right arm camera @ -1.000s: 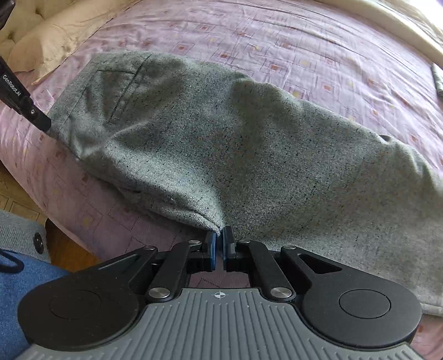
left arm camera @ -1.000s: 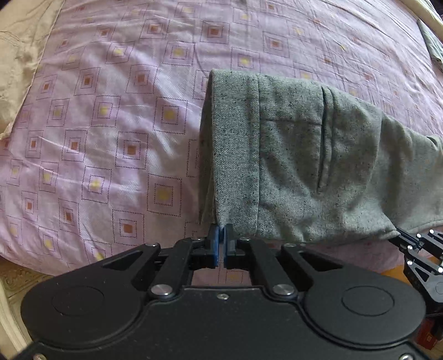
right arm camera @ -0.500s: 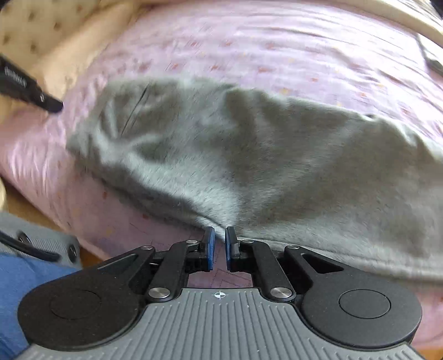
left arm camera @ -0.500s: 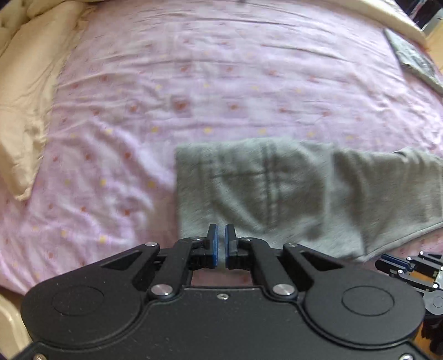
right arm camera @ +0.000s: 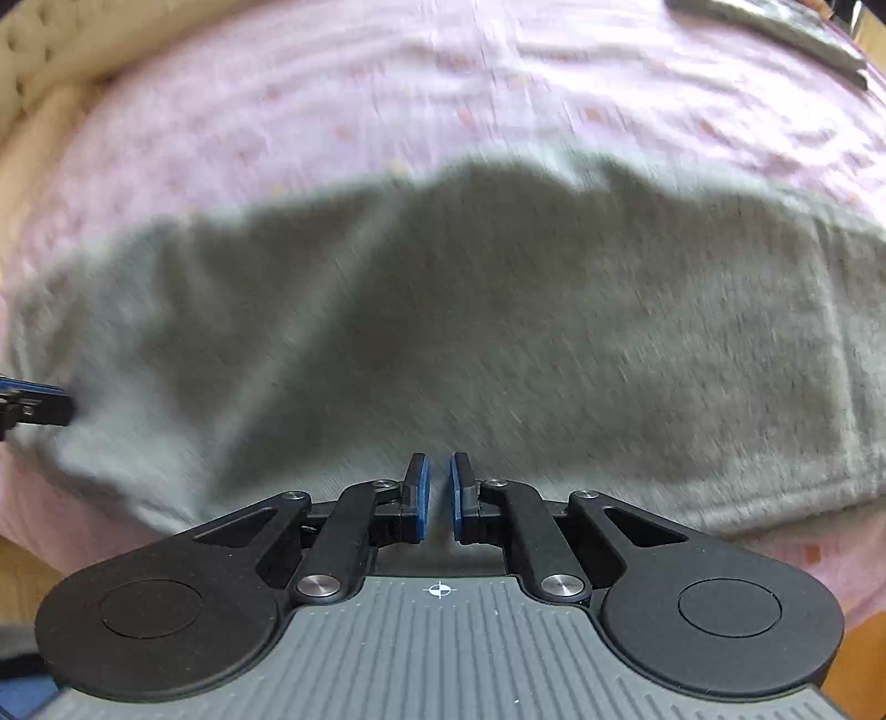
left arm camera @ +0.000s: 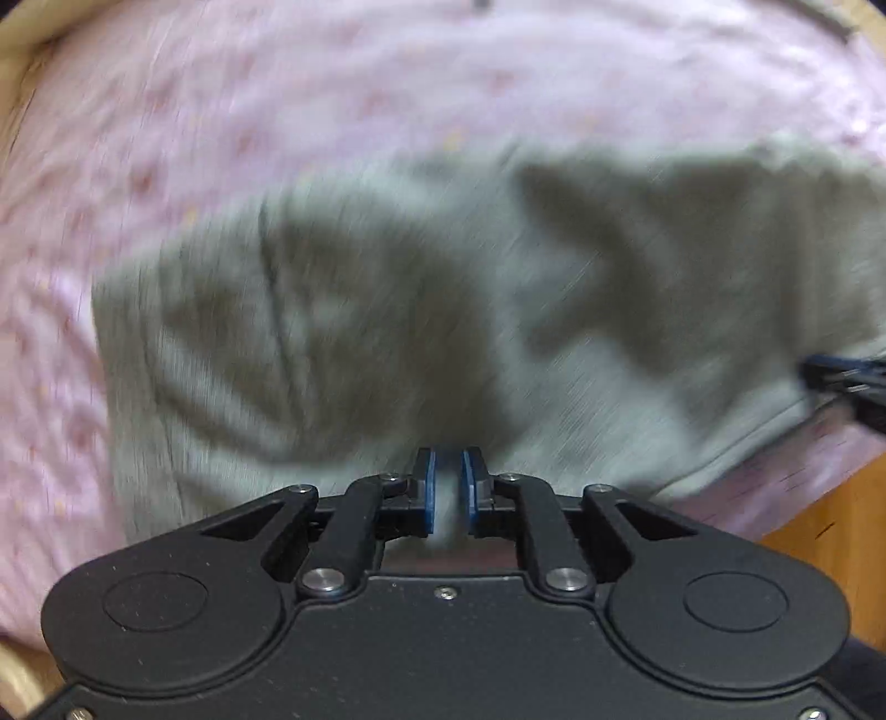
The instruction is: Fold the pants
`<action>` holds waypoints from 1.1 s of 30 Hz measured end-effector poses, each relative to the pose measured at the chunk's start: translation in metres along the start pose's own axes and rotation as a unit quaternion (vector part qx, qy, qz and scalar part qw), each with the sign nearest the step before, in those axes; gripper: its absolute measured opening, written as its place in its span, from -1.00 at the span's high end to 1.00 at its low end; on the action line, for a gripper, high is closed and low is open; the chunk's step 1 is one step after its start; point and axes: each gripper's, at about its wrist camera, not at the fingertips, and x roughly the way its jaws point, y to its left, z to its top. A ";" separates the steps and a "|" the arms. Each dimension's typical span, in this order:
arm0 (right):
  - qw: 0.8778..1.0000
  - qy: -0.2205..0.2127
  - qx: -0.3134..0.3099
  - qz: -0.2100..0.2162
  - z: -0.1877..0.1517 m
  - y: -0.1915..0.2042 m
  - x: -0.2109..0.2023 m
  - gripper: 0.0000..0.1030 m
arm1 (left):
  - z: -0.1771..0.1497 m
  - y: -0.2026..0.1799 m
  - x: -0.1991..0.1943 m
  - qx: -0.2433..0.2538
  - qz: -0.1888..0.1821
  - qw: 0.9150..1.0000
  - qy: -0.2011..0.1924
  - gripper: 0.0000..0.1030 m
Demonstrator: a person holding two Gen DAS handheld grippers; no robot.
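The grey pants point(left arm camera: 421, 310) lie spread across the pink bedsheet point(left arm camera: 277, 111), blurred by motion. My left gripper point(left arm camera: 448, 482) points down at their near edge. Its jaws are opening, with a narrow gap and grey cloth showing between the blue pads point(left arm camera: 429, 487), no longer pinched. In the right wrist view the pants point(right arm camera: 498, 332) fill the middle. My right gripper point(right arm camera: 437, 487) hangs over their near hem. Its jaws are closing but stand apart, with cloth seen only behind the gap. Each gripper shows at the edge of the other's view: the right gripper point(left arm camera: 847, 382), the left gripper point(right arm camera: 33, 399).
A cream pillow point(right arm camera: 39, 111) lies at the bed's far left. At the far right of the bed sits a dark flat object point(right arm camera: 786, 33). The bed's near edge drops to a wooden floor point(left arm camera: 830, 520).
Both grippers have swept forward over the bed and lowered the pants, which now lie flat on the sheet. The left jaws, shut on the cloth before, have parted; the right jaws stand apart too.
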 end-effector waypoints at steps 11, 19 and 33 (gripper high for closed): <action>0.993 -0.016 -0.077 0.092 0.032 -0.025 -0.038 0.87 | -0.003 0.015 -0.019 -0.138 -0.001 0.990 -0.017 0.63; 0.984 -0.072 -0.097 0.130 0.132 -0.032 -0.039 0.86 | 0.020 0.003 -0.060 -0.175 0.023 0.982 -0.070 0.62; 0.974 0.033 -0.172 0.146 0.115 0.029 0.005 0.86 | 0.054 0.017 -0.078 -0.160 -0.001 0.984 -0.083 0.51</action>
